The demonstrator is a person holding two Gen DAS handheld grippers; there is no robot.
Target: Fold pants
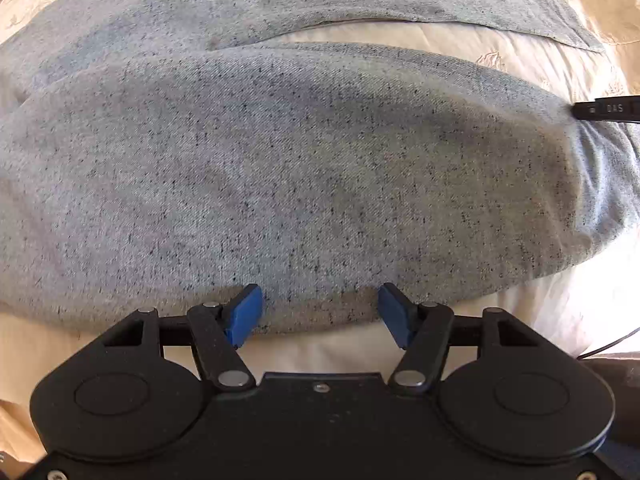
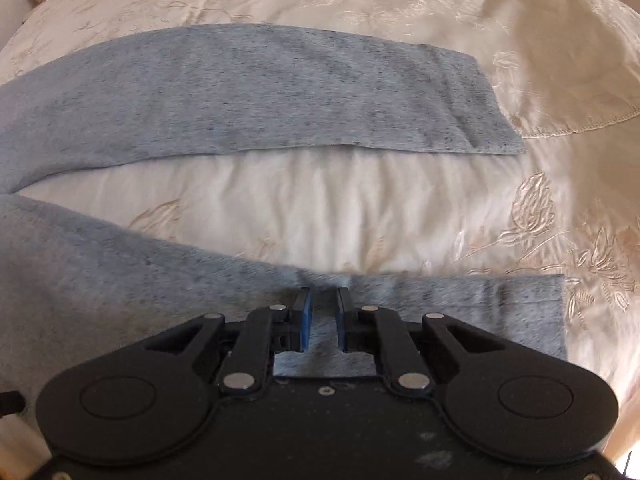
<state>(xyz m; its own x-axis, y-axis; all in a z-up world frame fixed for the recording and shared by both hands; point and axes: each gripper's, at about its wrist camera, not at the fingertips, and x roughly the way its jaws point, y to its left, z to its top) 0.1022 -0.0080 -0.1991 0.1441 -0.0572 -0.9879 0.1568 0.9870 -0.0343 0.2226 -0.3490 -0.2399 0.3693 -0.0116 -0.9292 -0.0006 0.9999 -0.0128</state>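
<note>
Black linkage arms and blue pads of the left gripper point(image 1: 320, 314) fill the bottom of the left wrist view; its jaws are spread wide, released, over the near edge of the pants point(image 1: 288, 184). Grey speckled fabric covers most of that frame, spread on a cream embroidered bedspread point(image 1: 532, 312). In the right wrist view, the right gripper point(image 2: 323, 320) is seen at lower centre, its jaws nearly closed with a narrow gap, above the nearer trouser leg; whether fabric is pinched cannot be told. One leg lies flat across the upper frame, the other across the lower.
</note>
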